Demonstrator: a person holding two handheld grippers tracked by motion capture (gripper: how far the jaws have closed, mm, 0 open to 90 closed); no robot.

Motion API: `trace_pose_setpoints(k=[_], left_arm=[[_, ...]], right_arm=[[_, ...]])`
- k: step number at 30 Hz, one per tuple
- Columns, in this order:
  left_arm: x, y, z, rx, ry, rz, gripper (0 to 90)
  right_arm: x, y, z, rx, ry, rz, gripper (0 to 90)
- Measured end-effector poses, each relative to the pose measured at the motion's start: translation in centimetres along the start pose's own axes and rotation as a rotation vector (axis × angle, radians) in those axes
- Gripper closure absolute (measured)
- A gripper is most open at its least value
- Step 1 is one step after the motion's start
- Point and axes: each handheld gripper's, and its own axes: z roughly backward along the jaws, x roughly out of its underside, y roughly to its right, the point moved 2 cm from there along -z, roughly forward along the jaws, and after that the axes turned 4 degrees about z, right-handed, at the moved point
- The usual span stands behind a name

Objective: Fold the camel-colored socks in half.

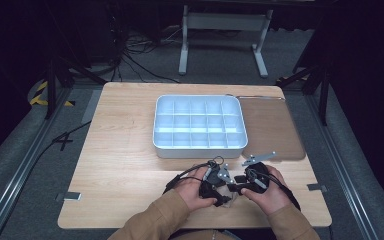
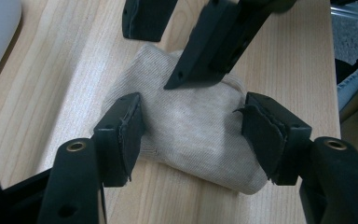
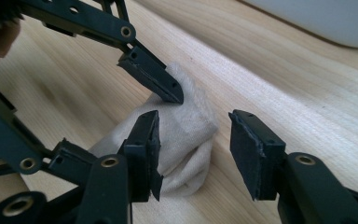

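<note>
Dark room, grey floor, cables behind; pale wood table (image 1: 130, 150) with a brown mat (image 1: 275, 130) on its far right part. White tray (image 1: 199, 125) at the middle, split into many compartments, all apparently empty. Near edge: two hands close together, left gripper (image 1: 219, 189) and right gripper (image 1: 240, 184) meeting over a small beige sock (image 2: 186, 130), folded or bunched, flat on the wood just short of the tray.

Left jaws wide, straddling the sock, one pad at each side, touching or nearly so, not yet squeezing. Right jaws wide too, one pad on the cloth, the other over bare wood beside it; seen from the left gripper, one right jaw tip pressing onto the sock's top.

Likely step: getting a hold on the sock, perhaps to fold it or lift it toward the tray. To do it well: lower the left pads until they graze the wood, centre them on the thick middle, close slowly so both layers are caught. Keep the right tip pinning the cloth until the grip is firm. Risk: catching the top layer alone, bundle unrolling.
</note>
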Motion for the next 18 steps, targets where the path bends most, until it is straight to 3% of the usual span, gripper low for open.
trace_pose_setpoints(k=[9, 12, 18], left_arm=[[0.1, 0.1, 0.1, 0.002, 0.001, 0.013, 36.9], [0.2, 0.2, 0.1, 0.013, 0.003, 0.028, 35.4], [0.2, 0.4, 0.2, 0.009, -0.01, 0.024, 32.8]], right_arm=[[0.1, -0.3, -1.1, -0.015, -0.033, -0.011, 50.1], [0.4, -0.1, -1.4, -0.038, -0.036, -0.07, 48.7], [0.7, 0.2, -1.8, -0.075, -0.032, -0.112, 50.9]])
